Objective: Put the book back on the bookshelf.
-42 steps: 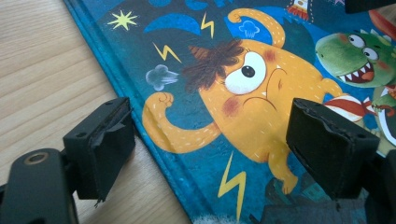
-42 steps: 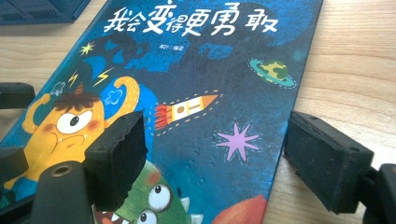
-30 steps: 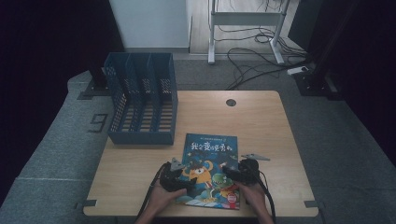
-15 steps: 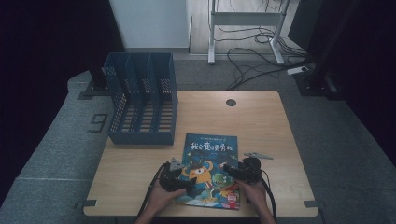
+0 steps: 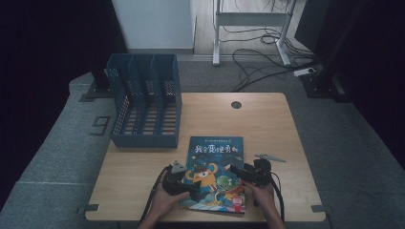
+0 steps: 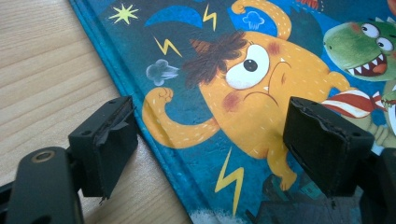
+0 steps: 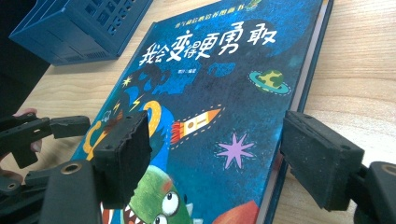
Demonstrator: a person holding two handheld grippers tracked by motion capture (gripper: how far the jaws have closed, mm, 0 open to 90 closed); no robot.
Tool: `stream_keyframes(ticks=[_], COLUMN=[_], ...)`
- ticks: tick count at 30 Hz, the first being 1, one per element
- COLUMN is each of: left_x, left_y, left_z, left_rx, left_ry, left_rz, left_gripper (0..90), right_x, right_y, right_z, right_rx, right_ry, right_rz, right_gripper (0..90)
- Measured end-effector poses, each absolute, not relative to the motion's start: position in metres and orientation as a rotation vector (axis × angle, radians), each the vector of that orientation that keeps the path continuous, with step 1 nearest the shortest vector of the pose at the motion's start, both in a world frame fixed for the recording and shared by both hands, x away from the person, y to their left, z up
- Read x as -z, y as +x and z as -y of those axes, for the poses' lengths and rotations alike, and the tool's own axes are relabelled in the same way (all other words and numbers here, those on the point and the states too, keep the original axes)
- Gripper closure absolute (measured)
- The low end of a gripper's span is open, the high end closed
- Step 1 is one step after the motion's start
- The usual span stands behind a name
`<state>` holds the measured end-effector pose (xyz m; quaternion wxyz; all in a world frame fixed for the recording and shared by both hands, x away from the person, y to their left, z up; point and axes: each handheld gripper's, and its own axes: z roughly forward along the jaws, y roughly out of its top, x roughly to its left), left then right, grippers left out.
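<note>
1. Picture book (image 5: pixel 216 174) with blue illustrated hard cover, orange monster and green dinosaur drawn on it, lies flat on pale wooden counter (image 5: pixel 267 124), lower centre of high view.
2. Left gripper (image 5: pixel 184 183) sits at book's left edge, lower left of the cover. Jaws apart: one over bare wood, the other over the cover, edge of the book between them, nothing clamped.
3. Right gripper (image 5: pixel 239 172) sits at book's right edge. Jaws apart, straddling that edge, pads not pressing.
4. Blue perforated plastic file rack (image 5: pixel 143 107) stands upper left on counter, just beyond the book.
</note>
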<state>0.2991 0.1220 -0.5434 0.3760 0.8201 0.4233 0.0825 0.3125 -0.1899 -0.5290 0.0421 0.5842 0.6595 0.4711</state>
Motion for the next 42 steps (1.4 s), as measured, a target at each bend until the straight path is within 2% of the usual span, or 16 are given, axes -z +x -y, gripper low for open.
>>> stream_keyframes(ticks=[12,26,35,42], left_x=[0.544,0.544,0.544,0.544], left_y=[0.301,0.301,0.299,0.298], left_z=[-0.126,-0.126,-0.125,-0.123], left_rx=[-0.202,-0.21,-0.229,-0.197], left_ry=[2.087,2.091,2.099,2.088], left_rz=[-1.087,-1.083,-1.079,-1.063], left_gripper=[15.5,15.8,15.8,19.4], right_x=[0.529,0.532,0.54,0.54], right_y=[0.315,0.315,0.318,0.326], right_z=[0.202,0.203,0.188,0.186], right_rx=[-1.576,-1.553,-1.371,-1.318], right_ry=[1.843,1.852,1.81,1.777], right_rz=[-2.064,-2.077,-2.11,-2.068], right_gripper=[26.3,28.9,24.4,20.8])
